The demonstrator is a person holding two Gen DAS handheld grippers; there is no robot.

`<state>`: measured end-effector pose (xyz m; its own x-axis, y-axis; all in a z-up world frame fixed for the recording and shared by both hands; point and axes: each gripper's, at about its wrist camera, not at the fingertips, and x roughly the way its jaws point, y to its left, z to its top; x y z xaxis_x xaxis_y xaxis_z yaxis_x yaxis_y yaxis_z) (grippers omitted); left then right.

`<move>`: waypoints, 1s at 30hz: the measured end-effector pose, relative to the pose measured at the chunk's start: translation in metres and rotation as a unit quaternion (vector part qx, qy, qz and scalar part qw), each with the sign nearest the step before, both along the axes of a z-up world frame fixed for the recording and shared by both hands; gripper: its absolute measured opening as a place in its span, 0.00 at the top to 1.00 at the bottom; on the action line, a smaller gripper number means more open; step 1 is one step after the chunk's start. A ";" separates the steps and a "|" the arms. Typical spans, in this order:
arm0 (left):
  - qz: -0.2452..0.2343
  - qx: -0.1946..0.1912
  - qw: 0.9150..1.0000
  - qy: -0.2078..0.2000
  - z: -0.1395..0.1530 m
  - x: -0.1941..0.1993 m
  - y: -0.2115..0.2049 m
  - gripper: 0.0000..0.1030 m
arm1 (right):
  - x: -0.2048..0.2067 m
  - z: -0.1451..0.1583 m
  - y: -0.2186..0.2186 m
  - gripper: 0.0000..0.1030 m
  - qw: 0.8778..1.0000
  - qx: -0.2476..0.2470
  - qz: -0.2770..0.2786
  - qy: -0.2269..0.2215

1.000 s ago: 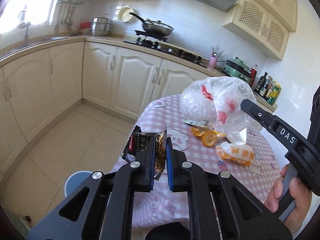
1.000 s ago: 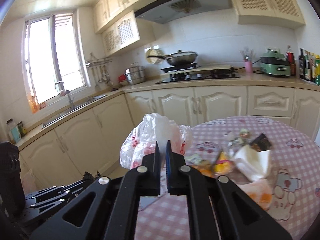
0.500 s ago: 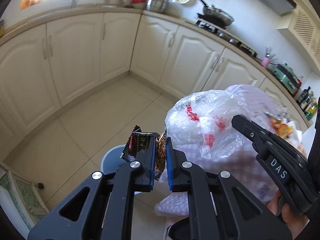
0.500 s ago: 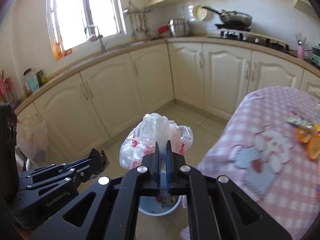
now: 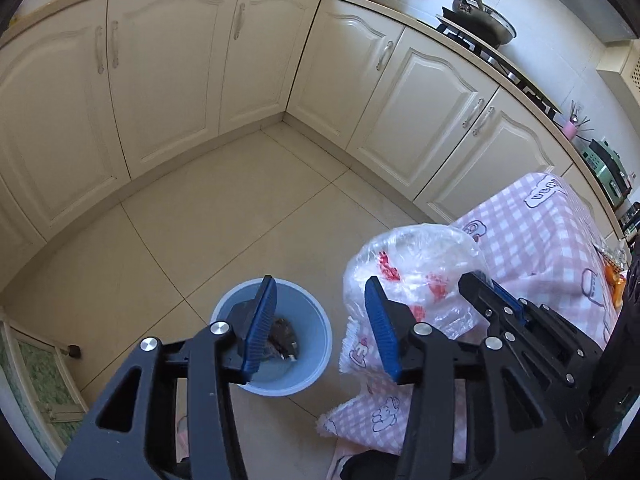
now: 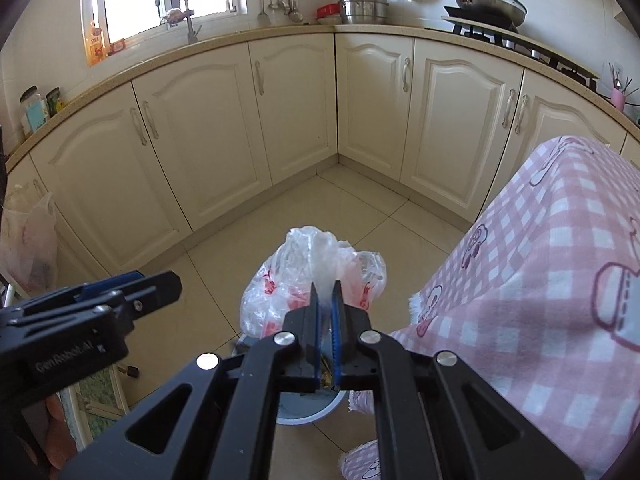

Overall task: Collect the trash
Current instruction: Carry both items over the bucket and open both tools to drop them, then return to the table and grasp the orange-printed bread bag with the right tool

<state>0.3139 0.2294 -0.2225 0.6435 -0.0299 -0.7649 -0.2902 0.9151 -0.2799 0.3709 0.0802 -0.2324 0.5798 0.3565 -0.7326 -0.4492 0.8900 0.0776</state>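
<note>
A light blue bin stands on the tiled floor beside the table. A dark snack wrapper lies inside it. My left gripper is open and empty above the bin. My right gripper is shut on a clear plastic bag with red print and holds it over the bin. The bag also shows in the left wrist view, just right of the bin.
A table with a pink checked cloth stands at the right, its cloth hanging near the bin. Cream cabinets line the far walls. A white bag hangs at the left. A green patterned mat lies at the lower left.
My left gripper has opened and the dark wrapper has dropped into the bin. Both grippers have swung from the table down over the floor, the right still carrying the bag.
</note>
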 end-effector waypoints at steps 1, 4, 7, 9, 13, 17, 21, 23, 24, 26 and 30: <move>0.002 -0.001 1.000 0.003 -0.002 0.000 0.002 0.57 | 0.001 -0.002 0.001 0.96 1.000 -0.001 0.000 0.002; 0.010 -0.003 1.000 0.016 -0.011 -0.002 0.008 0.56 | 0.002 -0.009 0.005 0.96 1.000 -0.003 0.004 0.008; 0.018 -0.001 0.999 0.028 -0.019 -0.005 0.013 0.56 | 0.002 -0.015 0.012 0.96 1.000 -0.004 0.011 0.015; 0.022 -0.001 0.999 0.033 -0.022 -0.007 0.017 0.56 | 0.002 -0.017 0.017 0.96 1.000 -0.004 0.016 0.017; 0.032 0.003 0.999 0.035 -0.022 -0.011 0.024 0.55 | 0.002 -0.019 0.028 0.96 1.000 0.001 0.023 0.021; 0.044 0.006 0.999 0.027 -0.016 -0.015 0.032 0.55 | 0.006 -0.015 0.039 0.92 0.999 0.017 0.029 0.018; 0.051 0.009 0.998 0.023 -0.010 -0.018 0.037 0.54 | 0.012 -0.009 0.049 0.72 0.999 0.031 0.027 0.003; 0.054 0.010 0.998 0.022 -0.007 -0.020 0.038 0.54 | 0.013 -0.005 0.052 0.69 0.999 0.035 0.031 -0.001; 0.054 0.010 0.998 0.021 -0.006 -0.021 0.038 0.54 | 0.011 -0.003 0.052 0.69 0.999 0.035 0.031 -0.004; 0.053 0.010 0.998 0.017 -0.001 -0.023 0.036 0.54 | 0.008 0.003 0.050 0.69 0.999 0.036 0.032 -0.007; 0.045 0.013 0.999 0.007 0.012 -0.028 0.026 0.54 | 0.002 0.018 0.034 0.69 0.999 0.037 0.019 -0.015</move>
